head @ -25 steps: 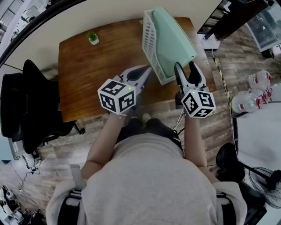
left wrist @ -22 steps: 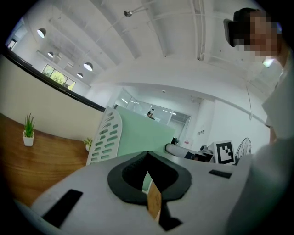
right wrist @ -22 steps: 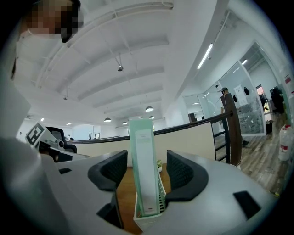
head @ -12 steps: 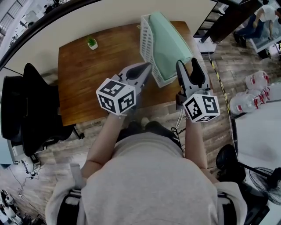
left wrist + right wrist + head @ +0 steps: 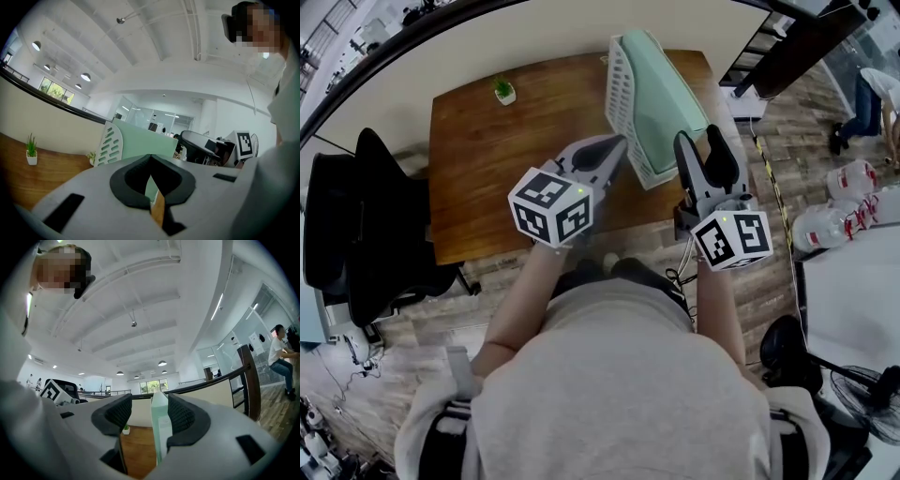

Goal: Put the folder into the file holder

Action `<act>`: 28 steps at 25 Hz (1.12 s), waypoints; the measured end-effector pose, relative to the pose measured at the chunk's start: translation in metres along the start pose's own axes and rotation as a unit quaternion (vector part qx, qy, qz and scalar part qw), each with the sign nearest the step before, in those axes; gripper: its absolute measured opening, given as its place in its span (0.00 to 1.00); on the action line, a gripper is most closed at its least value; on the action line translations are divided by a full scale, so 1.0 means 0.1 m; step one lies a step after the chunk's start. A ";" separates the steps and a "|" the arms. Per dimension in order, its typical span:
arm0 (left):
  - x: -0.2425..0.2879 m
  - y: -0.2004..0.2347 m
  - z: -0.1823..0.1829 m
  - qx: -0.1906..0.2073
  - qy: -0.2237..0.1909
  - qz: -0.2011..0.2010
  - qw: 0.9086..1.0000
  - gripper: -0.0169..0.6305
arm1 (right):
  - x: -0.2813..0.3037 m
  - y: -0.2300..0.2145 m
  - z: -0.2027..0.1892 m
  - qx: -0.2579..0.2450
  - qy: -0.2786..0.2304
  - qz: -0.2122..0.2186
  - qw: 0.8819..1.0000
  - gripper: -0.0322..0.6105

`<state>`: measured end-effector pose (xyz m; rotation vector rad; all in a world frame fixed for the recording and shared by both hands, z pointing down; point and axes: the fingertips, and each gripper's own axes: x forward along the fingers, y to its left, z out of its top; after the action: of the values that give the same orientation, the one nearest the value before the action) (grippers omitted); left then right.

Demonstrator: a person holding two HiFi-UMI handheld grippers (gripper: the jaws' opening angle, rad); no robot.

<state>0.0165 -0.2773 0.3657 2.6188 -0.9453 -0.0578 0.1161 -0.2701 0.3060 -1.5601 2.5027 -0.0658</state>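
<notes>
A brown wooden surface [image 5: 487,178] is seen from above, filling the far middle of the head view. To its left a black chair [image 5: 356,234] is drawn up by the surface's edge. On the far right part of the surface stands a white file holder [image 5: 622,84] with slotted walls. A pale green folder [image 5: 661,89] is held in it on edge, leaning against the holder's right side and rising above its rim.

The right gripper [image 5: 701,139] is held at the near right corner of the holder with its two dark jaws spread apart. They have just been closing a little, but a clear gap is left between the pads. In the right gripper view the folder's narrow edge is seen in that gap, close to the right-hand pad and clear of the left-hand one. It cannot be told whether the edge lies between the jaws or just beyond their tips; no pinch on it is seen.

The left gripper [image 5: 617,142] is held just left of the holder's near end with its jaws pressed together at the tips and nothing caught between them.

A small potted plant [image 5: 503,90] is set at the surface's far edge, well left of the holder.
</notes>
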 end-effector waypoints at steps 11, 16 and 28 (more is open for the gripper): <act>-0.04 0.04 -0.03 0.000 0.002 0.008 1.000 0.05 | 0.06 0.25 0.03 -0.005 -0.012 0.040 0.999 0.40; -0.07 0.05 -0.05 -0.001 0.003 0.011 1.000 0.05 | 0.05 0.33 0.01 -0.001 -0.015 0.049 0.999 0.39; -0.15 0.08 -0.16 -0.014 0.011 0.013 1.000 0.05 | 0.09 0.53 -0.39 0.017 0.044 0.071 0.996 0.36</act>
<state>0.0024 -0.2680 0.3824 2.5754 -0.9634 -0.0363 0.0580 -0.2567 0.3360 -1.3906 2.6590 -0.1588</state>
